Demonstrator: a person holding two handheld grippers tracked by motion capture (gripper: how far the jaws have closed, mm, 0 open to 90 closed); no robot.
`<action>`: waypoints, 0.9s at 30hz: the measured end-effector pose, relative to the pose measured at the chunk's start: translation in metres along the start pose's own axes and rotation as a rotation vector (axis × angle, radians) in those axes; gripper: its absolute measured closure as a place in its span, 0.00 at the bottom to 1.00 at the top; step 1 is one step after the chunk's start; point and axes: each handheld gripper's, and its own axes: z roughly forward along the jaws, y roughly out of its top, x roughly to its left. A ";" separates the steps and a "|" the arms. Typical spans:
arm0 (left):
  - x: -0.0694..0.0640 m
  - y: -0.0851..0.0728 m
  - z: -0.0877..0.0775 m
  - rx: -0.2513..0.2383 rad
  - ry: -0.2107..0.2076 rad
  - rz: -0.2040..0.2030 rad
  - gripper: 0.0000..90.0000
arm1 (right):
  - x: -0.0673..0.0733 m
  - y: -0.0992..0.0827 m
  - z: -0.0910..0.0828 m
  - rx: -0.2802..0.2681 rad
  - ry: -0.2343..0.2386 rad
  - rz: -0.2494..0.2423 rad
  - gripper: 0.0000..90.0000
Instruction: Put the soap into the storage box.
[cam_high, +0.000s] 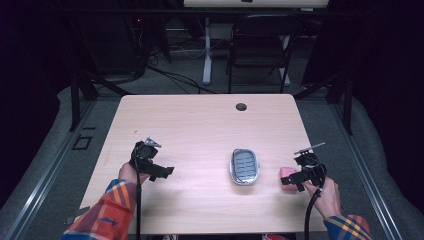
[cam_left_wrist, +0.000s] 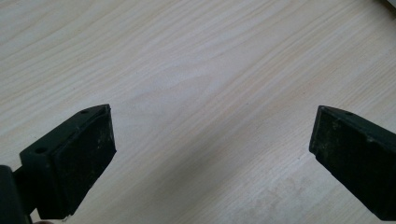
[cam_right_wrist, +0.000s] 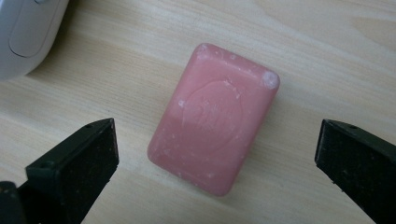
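Observation:
A pink bar of soap (cam_right_wrist: 215, 119) lies flat on the wooden table, at the right side (cam_high: 287, 173) in the high view. My right gripper (cam_right_wrist: 215, 172) hovers over it, open, with a jaw standing off each side of the bar and not touching it. In the high view that gripper (cam_high: 292, 181) sits just right of a white oval soap dish (cam_high: 245, 166) with a ridged grey inside. My left gripper (cam_high: 166, 173) is at the table's left, open, with bare wood between its jaws (cam_left_wrist: 210, 163).
The soap dish's white rim (cam_right_wrist: 23, 32) shows at the upper left of the right gripper view. The table (cam_high: 200, 125) has a cable hole (cam_high: 241, 106) near its far edge. A dark chair (cam_high: 260, 45) and a desk leg stand beyond the table.

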 end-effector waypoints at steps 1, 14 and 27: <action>0.000 0.000 0.000 0.000 -0.001 0.000 0.00 | 0.000 0.001 0.001 0.004 0.000 -0.001 0.00; 0.000 0.000 0.000 -0.001 -0.002 -0.001 0.00 | 0.007 0.015 0.018 0.062 -0.051 -0.023 0.00; 0.000 0.000 0.001 0.006 -0.008 0.001 0.00 | 0.009 0.019 0.027 0.102 -0.081 -0.020 0.00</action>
